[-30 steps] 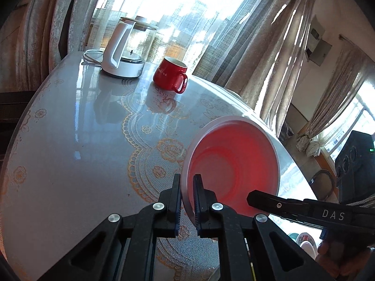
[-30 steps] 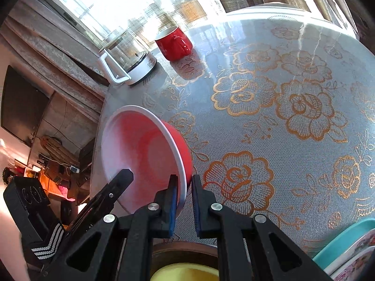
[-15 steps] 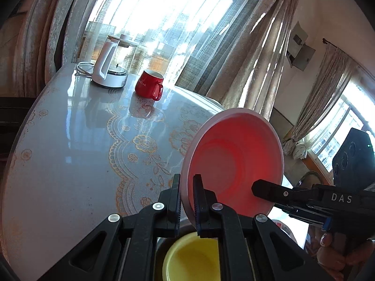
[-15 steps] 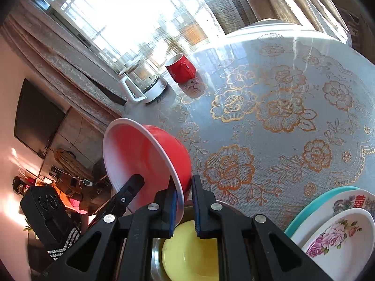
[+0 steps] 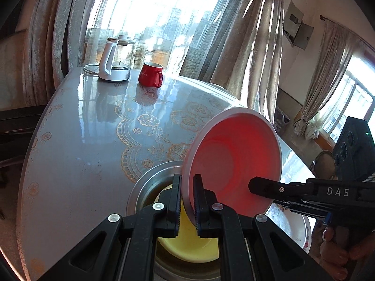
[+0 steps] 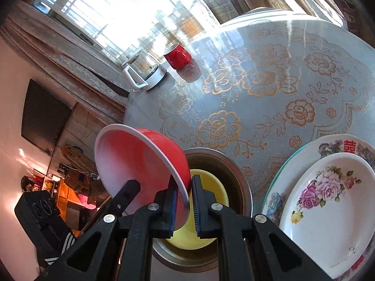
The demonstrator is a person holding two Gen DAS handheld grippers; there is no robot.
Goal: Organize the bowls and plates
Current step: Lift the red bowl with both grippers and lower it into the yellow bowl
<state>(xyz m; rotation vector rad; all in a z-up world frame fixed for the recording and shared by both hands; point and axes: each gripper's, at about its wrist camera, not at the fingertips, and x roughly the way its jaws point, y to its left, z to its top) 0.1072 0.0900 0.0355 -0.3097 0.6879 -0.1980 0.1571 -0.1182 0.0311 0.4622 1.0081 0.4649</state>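
Observation:
Both grippers hold one red bowl (image 5: 234, 164) by its white rim, tilted on edge in the air. My left gripper (image 5: 187, 201) is shut on the rim's near left side. My right gripper (image 6: 184, 201) is shut on the opposite rim of the red bowl (image 6: 140, 164). Below it a yellow bowl (image 5: 187, 245) sits inside a steel bowl (image 5: 145, 187); both also show in the right wrist view, the yellow bowl (image 6: 211, 187) in the steel bowl (image 6: 234, 171). A stack of floral plates (image 6: 328, 199) lies to the right.
A red mug (image 5: 150, 77) and a white kettle (image 5: 112, 65) stand at the table's far edge by the curtained window. The round table (image 5: 82, 140) has a glass top over a gold-flowered lace cloth. The right gripper's body (image 5: 328, 194) reaches in from the right.
Both grippers have carried the red bowl back toward the near edge. It now hangs over the steel bowl with the yellow bowl, and the plate stack has come into view.

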